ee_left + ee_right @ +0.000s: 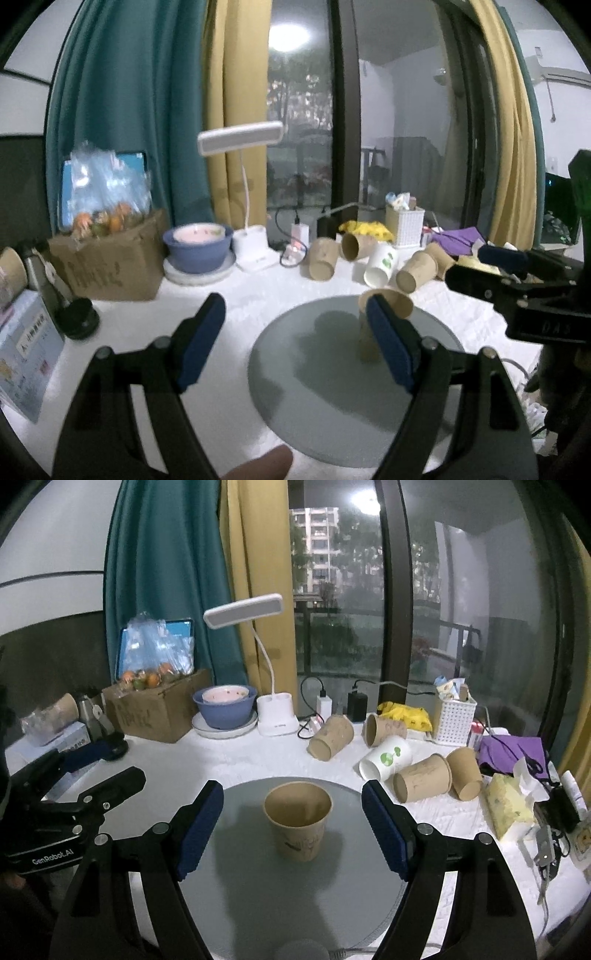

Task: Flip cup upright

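A brown paper cup (298, 821) stands upright, mouth up, on the round grey mat (236, 878). My right gripper (293, 825) is open, its blue pads either side of the cup without touching it. In the left wrist view the cup (384, 306) is partly hidden behind the right pad of my left gripper (297, 341), which is open and empty over the mat (332, 387). The right gripper shows at that view's right edge (495, 273). The left gripper shows at the right wrist view's left edge (92, 771).
Several paper cups (330, 736) lie on their sides behind the mat, one white (386, 762). At the back stand a desk lamp (277, 716), a blue bowl (225, 705), a cardboard box (155, 709) and a white basket (454, 720). Tissues (513, 801) lie at right.
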